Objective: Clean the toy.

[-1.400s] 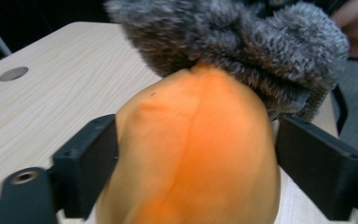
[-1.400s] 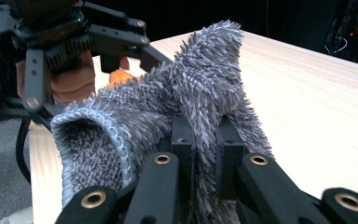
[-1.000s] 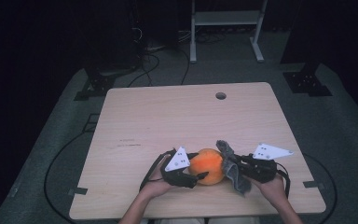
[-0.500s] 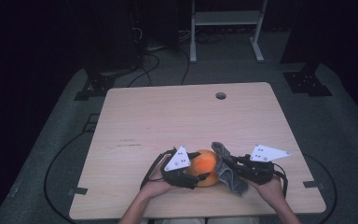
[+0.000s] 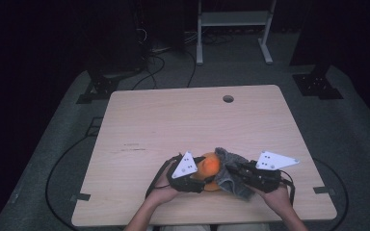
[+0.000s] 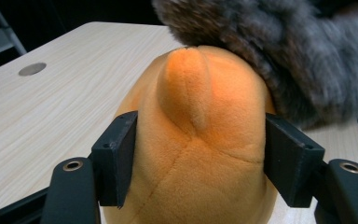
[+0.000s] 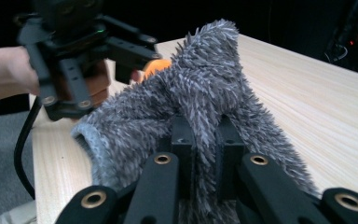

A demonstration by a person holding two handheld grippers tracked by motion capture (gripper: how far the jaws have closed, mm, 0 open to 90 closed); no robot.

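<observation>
My left gripper (image 6: 196, 158) clamps the orange plush (image 6: 200, 140); my right gripper (image 7: 200, 140) pinches the grey fuzzy cloth (image 7: 200, 98), draped against that plush.

Orange plush toy (image 5: 210, 166) partly hidden under grey fuzzy cloth (image 5: 231, 173).

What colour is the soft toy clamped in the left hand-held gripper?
Orange; the plush toy shows best in the left gripper view.

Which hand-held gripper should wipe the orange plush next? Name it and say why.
Right. The right hand-held gripper is already clamped on the grey fuzzy cloth, which lies against the orange plush. The left hand-held gripper is busy holding the plush in place.
</observation>
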